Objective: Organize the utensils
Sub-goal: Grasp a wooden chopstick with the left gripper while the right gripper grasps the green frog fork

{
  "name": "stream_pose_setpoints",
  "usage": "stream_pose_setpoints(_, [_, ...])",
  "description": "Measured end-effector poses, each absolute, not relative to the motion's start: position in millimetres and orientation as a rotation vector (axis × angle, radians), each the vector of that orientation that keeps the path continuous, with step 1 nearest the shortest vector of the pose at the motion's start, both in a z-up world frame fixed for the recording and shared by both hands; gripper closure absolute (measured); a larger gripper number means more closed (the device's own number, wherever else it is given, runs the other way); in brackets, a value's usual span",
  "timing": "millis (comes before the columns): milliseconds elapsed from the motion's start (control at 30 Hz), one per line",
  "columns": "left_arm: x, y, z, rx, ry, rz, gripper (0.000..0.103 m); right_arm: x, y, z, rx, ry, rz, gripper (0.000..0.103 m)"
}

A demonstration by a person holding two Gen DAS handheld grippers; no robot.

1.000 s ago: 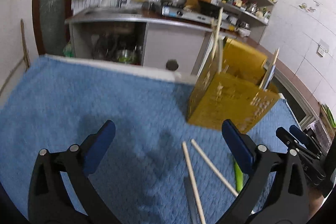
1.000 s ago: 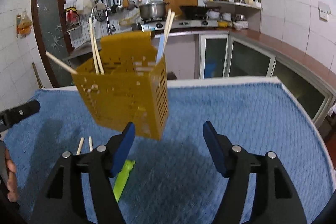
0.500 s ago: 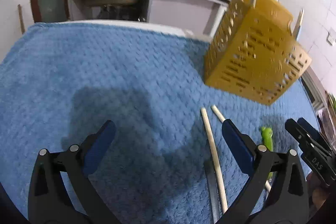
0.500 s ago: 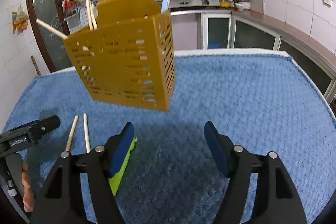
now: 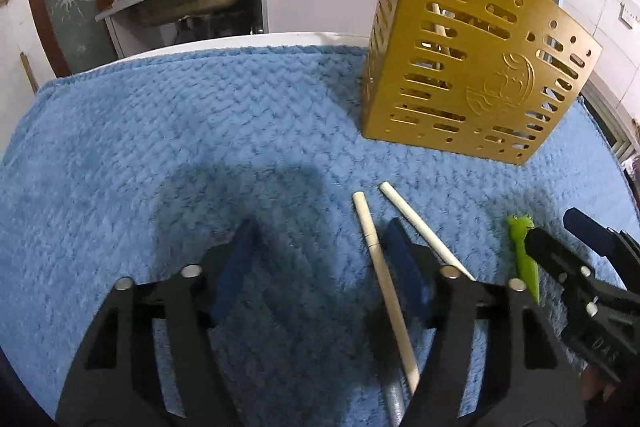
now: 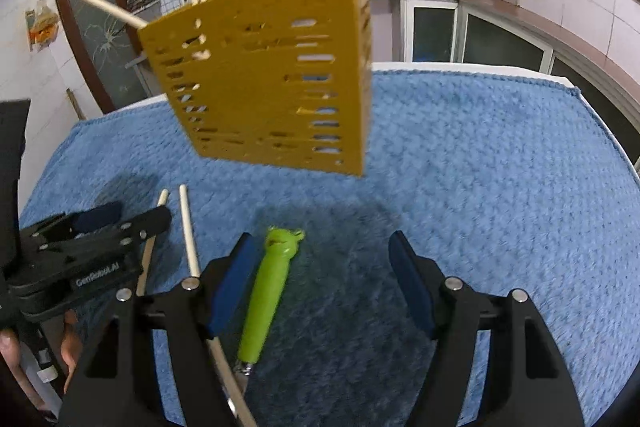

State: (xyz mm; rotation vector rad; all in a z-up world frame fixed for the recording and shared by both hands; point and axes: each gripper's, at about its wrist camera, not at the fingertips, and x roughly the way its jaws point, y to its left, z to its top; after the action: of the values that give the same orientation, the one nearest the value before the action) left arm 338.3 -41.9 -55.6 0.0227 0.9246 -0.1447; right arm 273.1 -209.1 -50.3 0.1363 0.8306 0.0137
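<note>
The left gripper [image 5: 320,259] is gaping wide over a chopstick [image 5: 384,279]; the right gripper [image 6: 320,279] is spreading open around the green-handled utensil [image 6: 268,291], gripping nothing.

Blue towel [image 5: 200,131] covers my table; on it: yellow holder [image 5: 472,67], two chopsticks [image 5: 384,279], green-handled utensil [image 6: 268,291].

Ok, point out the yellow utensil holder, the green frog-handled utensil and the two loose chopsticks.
yellow utensil holder [image 6: 272,75]: right wrist view, slotted front wall.
green frog-handled utensil [image 6: 268,287]: right wrist view, mid-handle.
loose chopsticks [image 5: 376,247]: left wrist view, left stick's shaft.
</note>
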Motion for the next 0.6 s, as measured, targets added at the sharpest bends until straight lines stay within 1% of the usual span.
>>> stream_pose_setpoints(67, [337.8,-39.0,-54.3,0.018,0.924,-0.142,0.049,274.3,-207.5,-54.5,0.131,0.846,0.012,0.043])
stream_pose_setpoints(100, [338.1,-37.6,-53.4,0.012,0.921,-0.144,0.055,275.3,-207.4,-55.8,0.139,0.854,0.019,0.050])
stream_pose_setpoints(133, [338.9,-37.0,-53.0,0.010,0.921,-0.147,0.062,276.3,-208.3,-57.5,0.154,0.861,0.030,0.051])
stream_pose_setpoints(167, [340.1,-36.9,-52.8,0.009,0.921,-0.150,0.063,276.5,-208.3,-57.5,0.154,0.861,0.026,0.052])
stream_pose_setpoints(233, [341.4,-36.3,-52.0,0.006,0.921,-0.153,0.069,276.6,-207.1,-56.6,0.143,0.861,0.018,0.063])
stream_pose_setpoints(267, [341.6,-36.8,-51.7,0.008,0.919,-0.155,0.071,276.6,-207.6,-56.5,0.142,0.860,0.016,0.067])
stream_pose_setpoints(300, [341.3,-37.5,-51.3,0.009,0.917,-0.164,0.077,276.8,-208.9,-56.6,0.151,0.861,0.026,0.072])
stream_pose_setpoints(333, [340.9,-38.8,-51.1,0.008,0.917,-0.174,0.079,277.1,-210.2,-56.1,0.158,0.862,0.033,0.077])
stream_pose_setpoints(400, [338.7,-41.5,-50.5,0.028,0.909,-0.170,0.081,276.9,-211.1,-55.1,0.156,0.861,0.034,0.080])
stream_pose_setpoints(500, [335.9,-43.1,-50.1,0.053,0.900,-0.174,0.085,276.8,-213.8,-53.2,0.149,0.860,0.034,0.080])
stream_pose_setpoints(567, [333.7,-42.2,-47.9,0.049,0.900,-0.192,0.091,277.2,-219.1,-51.8,0.140,0.859,0.027,0.081])
stream_pose_setpoints(600, [333.7,-41.3,-47.1,0.029,0.907,-0.228,0.101,276.8,-222.7,-50.8,0.138,0.856,0.019,0.081])
